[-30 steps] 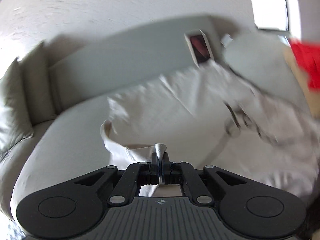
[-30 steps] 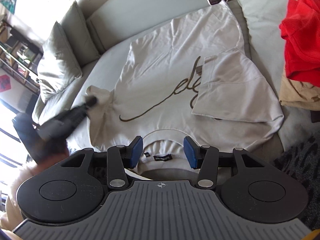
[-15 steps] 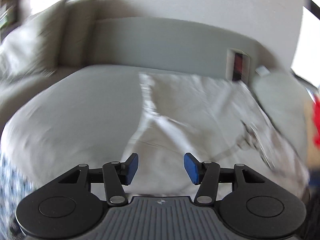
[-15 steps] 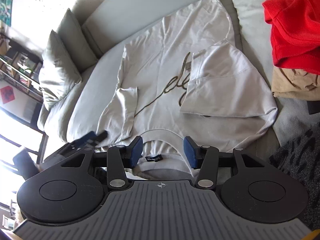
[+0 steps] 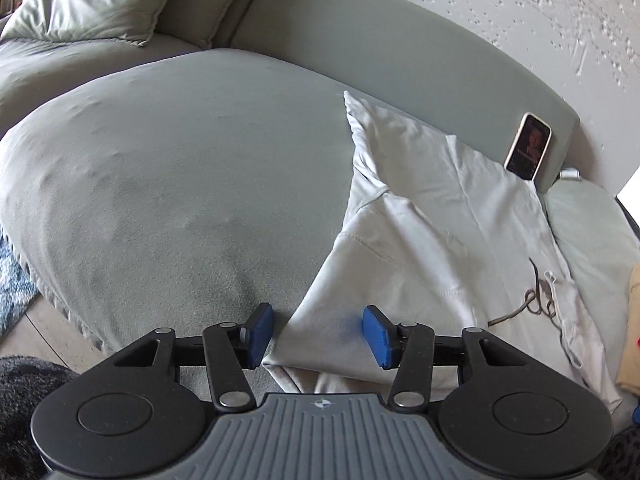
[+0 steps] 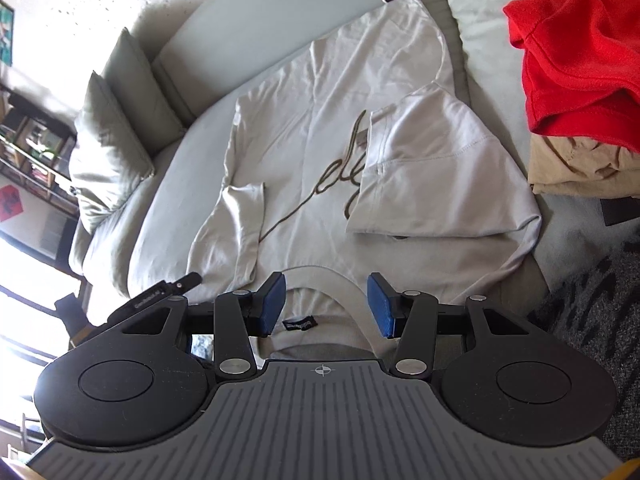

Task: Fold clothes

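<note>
A pale grey T-shirt [image 6: 312, 152] with brown script lies flat on the grey sofa [image 5: 180, 160], collar [image 6: 320, 276] nearest me. Both sleeves are folded inward: the left sleeve [image 6: 236, 224] and the right sleeve [image 6: 432, 168]. My left gripper [image 5: 318, 336] hovers at the shirt's [image 5: 420, 240] near left corner. Its jaws are closing, with the folded shoulder edge lying between the pads, which do not press it. In the right wrist view, the left gripper [image 6: 176, 286] shows as a dark tip left of the collar. My right gripper [image 6: 326, 306] stands open above the collar, holding nothing.
A red garment [image 6: 580, 40] lies on a tan one [image 6: 580, 164] at the right. A phone [image 5: 528, 146] leans on the sofa back beyond the shirt. Cushions [image 5: 92, 0] sit at the far left. A dark rug [image 6: 592, 300] covers the floor at the right.
The left gripper let go of the left sleeve, which now lies folded on the shirt. It opened, rolled level and drew back to the shirt's near left corner. The right gripper stayed put.
</note>
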`<control>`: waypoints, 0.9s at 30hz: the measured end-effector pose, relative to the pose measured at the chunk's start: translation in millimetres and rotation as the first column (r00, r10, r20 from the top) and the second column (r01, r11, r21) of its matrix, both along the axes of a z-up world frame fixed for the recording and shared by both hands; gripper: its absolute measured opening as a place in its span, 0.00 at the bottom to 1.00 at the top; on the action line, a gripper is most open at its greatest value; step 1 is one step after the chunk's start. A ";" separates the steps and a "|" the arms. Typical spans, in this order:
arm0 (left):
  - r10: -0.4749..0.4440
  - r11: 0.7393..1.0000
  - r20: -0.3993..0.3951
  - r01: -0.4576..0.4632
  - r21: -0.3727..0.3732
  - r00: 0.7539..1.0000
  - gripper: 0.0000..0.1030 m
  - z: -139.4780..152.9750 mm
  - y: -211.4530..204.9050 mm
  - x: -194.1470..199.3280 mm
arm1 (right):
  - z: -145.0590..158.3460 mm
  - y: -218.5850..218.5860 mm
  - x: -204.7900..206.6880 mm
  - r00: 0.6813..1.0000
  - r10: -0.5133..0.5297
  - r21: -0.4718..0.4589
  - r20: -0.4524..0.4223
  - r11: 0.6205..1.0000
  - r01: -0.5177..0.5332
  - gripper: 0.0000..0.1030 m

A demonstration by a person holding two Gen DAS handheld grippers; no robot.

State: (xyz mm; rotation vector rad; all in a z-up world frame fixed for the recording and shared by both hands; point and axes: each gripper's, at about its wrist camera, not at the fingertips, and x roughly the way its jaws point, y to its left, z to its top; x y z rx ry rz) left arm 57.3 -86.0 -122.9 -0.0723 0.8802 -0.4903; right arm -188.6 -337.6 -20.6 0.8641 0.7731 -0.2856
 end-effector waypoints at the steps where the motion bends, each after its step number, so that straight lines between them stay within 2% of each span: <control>1: -0.014 1.000 0.005 0.014 0.010 1.000 0.32 0.7 -2.1 -1.1 | 0.1 -0.3 -0.9 1.000 -0.003 -0.001 -0.003 1.000 0.003 0.50; 2: -0.033 0.999 0.011 0.032 0.017 0.999 0.20 2.0 -4.0 -2.7 | 0.0 -0.7 -1.8 1.000 -0.007 -0.002 -0.006 1.000 0.007 0.50; 4: -0.059 0.998 0.020 0.058 0.031 0.998 0.04 5.0 -7.5 -6.3 | -0.9 -1.8 -3.0 1.000 -0.015 0.000 -0.011 1.000 0.015 0.50; 5: -0.065 0.997 0.030 0.063 0.043 0.997 0.02 5.9 -8.7 -8.8 | -1.4 -2.0 -3.6 1.000 -0.019 0.003 -0.012 1.000 0.019 0.50; 7: -0.047 0.997 0.050 0.043 0.064 0.998 0.02 10.1 -8.1 -13.3 | -2.2 -1.7 -2.6 1.000 -0.018 0.006 -0.012 1.000 0.018 0.50; 10: 0.044 0.996 0.062 -0.049 0.076 0.997 0.02 16.1 0.7 -16.7 | -2.6 -0.1 -0.7 1.000 -0.008 0.004 -0.010 1.000 0.008 0.50; 13: 0.145 0.982 -0.003 -0.144 0.121 0.989 0.02 6.4 7.9 -5.7 | -4.7 -0.4 -0.1 1.000 -0.004 0.006 -0.014 1.000 0.004 0.50; 15: 0.161 0.984 -0.038 -0.157 0.080 0.986 0.02 3.3 15.1 -0.2 | -6.8 -2.0 -0.4 1.000 -0.004 0.010 -0.017 1.000 0.005 0.50; 16: 0.167 0.984 -0.049 -0.164 0.066 0.985 0.05 4.9 18.2 0.3 | -7.7 -3.1 -0.7 1.000 -0.006 0.011 -0.018 1.000 0.006 0.50; 18: 0.180 0.982 -0.064 -0.176 0.061 0.982 0.18 12.1 23.2 -1.7 | -8.4 -6.3 -2.0 1.000 -0.015 0.005 -0.019 1.000 0.016 0.51; 19: 0.185 0.981 -0.051 -0.182 0.064 0.981 0.28 17.3 24.7 -4.8 | -8.4 -8.4 -2.7 1.000 -0.022 -0.001 -0.018 1.000 0.022 0.52; 20: 0.189 0.980 -0.018 -0.188 0.072 0.982 0.32 24.2 25.2 -10.1 | -8.0 -11.2 -2.4 0.999 -0.029 -0.014 -0.021 0.999 0.029 0.52; 23: 0.147 0.986 0.113 -0.155 0.066 0.983 0.31 45.7 22.0 -29.8 | -6.2 -19.5 1.3 0.998 -0.048 -0.068 -0.035 0.997 0.045 0.52; 25: 0.058 0.996 0.179 -0.069 0.056 0.982 0.23 52.8 7.2 -37.1 | -6.0 -23.2 9.4 0.997 -0.051 -0.137 -0.057 0.990 0.042 0.52; 27: -0.046 0.998 0.203 0.034 0.060 0.978 0.20 50.5 -13.1 -40.4 | -6.9 -25.7 21.3 0.995 -0.049 -0.223 -0.086 0.974 0.029 0.50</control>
